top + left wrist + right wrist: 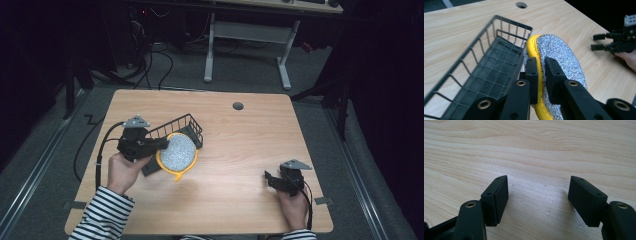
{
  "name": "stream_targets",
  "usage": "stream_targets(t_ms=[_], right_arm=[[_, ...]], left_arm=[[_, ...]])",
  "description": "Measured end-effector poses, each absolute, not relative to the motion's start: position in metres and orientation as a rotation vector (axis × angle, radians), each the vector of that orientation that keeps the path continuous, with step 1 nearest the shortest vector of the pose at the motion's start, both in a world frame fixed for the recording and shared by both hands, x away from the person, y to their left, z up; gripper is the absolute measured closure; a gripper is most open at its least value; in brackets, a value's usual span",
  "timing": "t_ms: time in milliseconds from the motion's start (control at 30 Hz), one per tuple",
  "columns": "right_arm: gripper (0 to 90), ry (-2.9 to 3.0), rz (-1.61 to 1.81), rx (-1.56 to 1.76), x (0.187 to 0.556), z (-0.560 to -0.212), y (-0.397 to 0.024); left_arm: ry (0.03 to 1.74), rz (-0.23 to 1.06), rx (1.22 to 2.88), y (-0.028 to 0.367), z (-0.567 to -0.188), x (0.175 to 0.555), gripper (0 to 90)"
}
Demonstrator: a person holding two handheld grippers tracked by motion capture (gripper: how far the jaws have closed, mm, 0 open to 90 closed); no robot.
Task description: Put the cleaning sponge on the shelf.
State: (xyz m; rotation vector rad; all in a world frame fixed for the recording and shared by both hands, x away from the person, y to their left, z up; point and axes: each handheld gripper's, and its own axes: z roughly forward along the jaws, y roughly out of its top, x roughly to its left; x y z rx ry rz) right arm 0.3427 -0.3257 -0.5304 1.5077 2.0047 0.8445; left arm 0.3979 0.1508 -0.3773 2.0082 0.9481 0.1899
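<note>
Already the left gripper [541,72] is clenched on the scouring pad [559,57] beside the wire basket [486,62]; dropping it in remains, right gripper [537,200] released.

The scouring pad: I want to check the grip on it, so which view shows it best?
The left gripper view: the left gripper pinches the scouring pad edge-on, yellow rim and silver mesh plain, beside the wire basket. The high view shows its round silver face, small. The right gripper view faces bare table.
</note>
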Motion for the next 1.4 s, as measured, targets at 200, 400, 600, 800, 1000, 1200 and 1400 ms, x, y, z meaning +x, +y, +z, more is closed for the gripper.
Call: stream_targets(t_ms=[200,400,600,800,1000,1200,1400], right_arm=[[32.8,2.004,0.845,1.51,0.343,-0.53,-0.326],[32.7,2.004,0.845,1.51,0.343,-0.53,-0.326],[32.7,2.005,0.846,1.51,0.343,-0.53,-0.326],[32.7,2.005,0.846,1.51,0.343,-0.53,-0.326],[32.7,2.005,0.845,1.509,0.343,-0.53,-0.326],[32.4,2.007,0.85,1.509,0.343,-0.53,-0.326],[32.4,2.007,0.85,1.508,0.343,-0.53,-0.326]], left_arm=[[0.975,0.237,1.989,0.163,-0.371,0.409,81.9],[1.005,0.273,2.015,0.172,-0.37,0.423,81.9],[1.051,0.295,1.986,0.183,-0.37,0.435,81.9],[1.102,0.329,1.95,0.19,-0.376,0.447,81.9],[1.124,0.381,1.937,0.191,-0.382,0.455,82.0],[1.168,0.41,1.929,0.198,-0.386,0.464,81.9],[1.174,0.456,1.926,0.201,-0.388,0.466,82.0]])
